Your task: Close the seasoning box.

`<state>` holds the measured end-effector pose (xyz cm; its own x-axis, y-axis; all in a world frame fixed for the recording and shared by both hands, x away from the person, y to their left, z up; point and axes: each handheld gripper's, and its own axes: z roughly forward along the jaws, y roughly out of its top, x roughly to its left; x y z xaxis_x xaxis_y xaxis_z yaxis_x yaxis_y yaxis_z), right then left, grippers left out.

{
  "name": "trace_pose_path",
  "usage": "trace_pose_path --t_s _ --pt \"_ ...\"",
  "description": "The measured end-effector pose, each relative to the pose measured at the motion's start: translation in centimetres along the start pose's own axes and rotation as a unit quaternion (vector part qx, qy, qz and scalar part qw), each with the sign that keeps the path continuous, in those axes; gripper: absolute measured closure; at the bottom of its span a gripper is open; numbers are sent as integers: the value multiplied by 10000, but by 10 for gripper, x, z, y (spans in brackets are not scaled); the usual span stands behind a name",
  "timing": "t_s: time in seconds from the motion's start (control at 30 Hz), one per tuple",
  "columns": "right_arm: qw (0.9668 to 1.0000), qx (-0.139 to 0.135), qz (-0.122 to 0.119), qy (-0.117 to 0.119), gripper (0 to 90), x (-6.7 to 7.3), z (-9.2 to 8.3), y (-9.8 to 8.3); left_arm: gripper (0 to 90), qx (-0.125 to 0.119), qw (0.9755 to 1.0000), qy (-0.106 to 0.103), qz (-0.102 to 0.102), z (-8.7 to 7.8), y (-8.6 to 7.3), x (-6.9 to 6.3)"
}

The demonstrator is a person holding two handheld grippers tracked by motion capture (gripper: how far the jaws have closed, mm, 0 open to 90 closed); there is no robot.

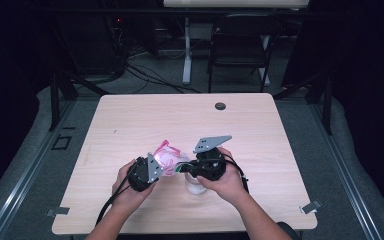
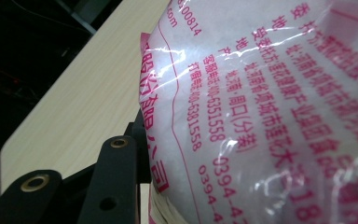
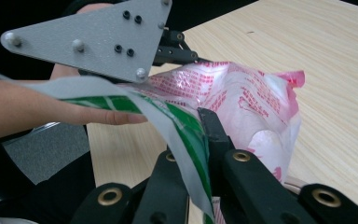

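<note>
A clear plastic bag [image 1: 166, 155] with pink print, full of white grains, hangs just above the table between the two grippers. My left gripper [image 1: 161, 165] is shut on it; in the left gripper view the bag [image 2: 261, 116] bulges right beside one of the black fingers [image 2: 114, 177]. My right gripper [image 3: 196, 128] is shut on a green-and-white plastic strip [image 3: 182, 126], which leads toward the bag [image 3: 247, 102]. The right gripper [image 1: 187, 166] meets the left one over the table's near middle. The left gripper's grey plate [image 3: 98, 37] stands above the bag in the right gripper view.
A small white thing [image 1: 195, 186] lies on the wooden table [image 1: 180, 115] under my right hand. A black round cap [image 1: 220, 106] sits near the far edge. Metal clips [image 1: 310, 206] mark the front corners. A dark chair [image 1: 240, 45] and cables stand behind the table.
</note>
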<state>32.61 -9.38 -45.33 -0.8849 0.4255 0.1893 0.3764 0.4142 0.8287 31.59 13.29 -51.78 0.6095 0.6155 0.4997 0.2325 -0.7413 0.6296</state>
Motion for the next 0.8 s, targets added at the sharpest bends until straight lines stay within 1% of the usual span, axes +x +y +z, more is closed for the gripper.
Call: trace_pose_path --t_s 0.23,0.37,0.57,0.63,0.77,0.8 --pt "9999 -19 97 -18 900 -3 -2 -2 604 -15 9992 313 238 -3 5 1" --pt "9999 3 130 -67 900 -5 -3 -4 604 5 9977 515 437 -5 8 1" --pt "9996 8 245 -109 900 -8 -3 -8 604 -81 9956 697 620 -5 8 -2" --pt "9995 -2 295 -138 900 -8 -4 -10 605 -102 9952 707 666 -5 9 -3" --pt "9993 27 318 -187 900 -8 -5 -12 605 -124 9940 749 784 -5 10 -4" --pt "9992 -6 344 -206 900 -8 -5 -13 605 -125 9936 765 821 -6 10 -4"
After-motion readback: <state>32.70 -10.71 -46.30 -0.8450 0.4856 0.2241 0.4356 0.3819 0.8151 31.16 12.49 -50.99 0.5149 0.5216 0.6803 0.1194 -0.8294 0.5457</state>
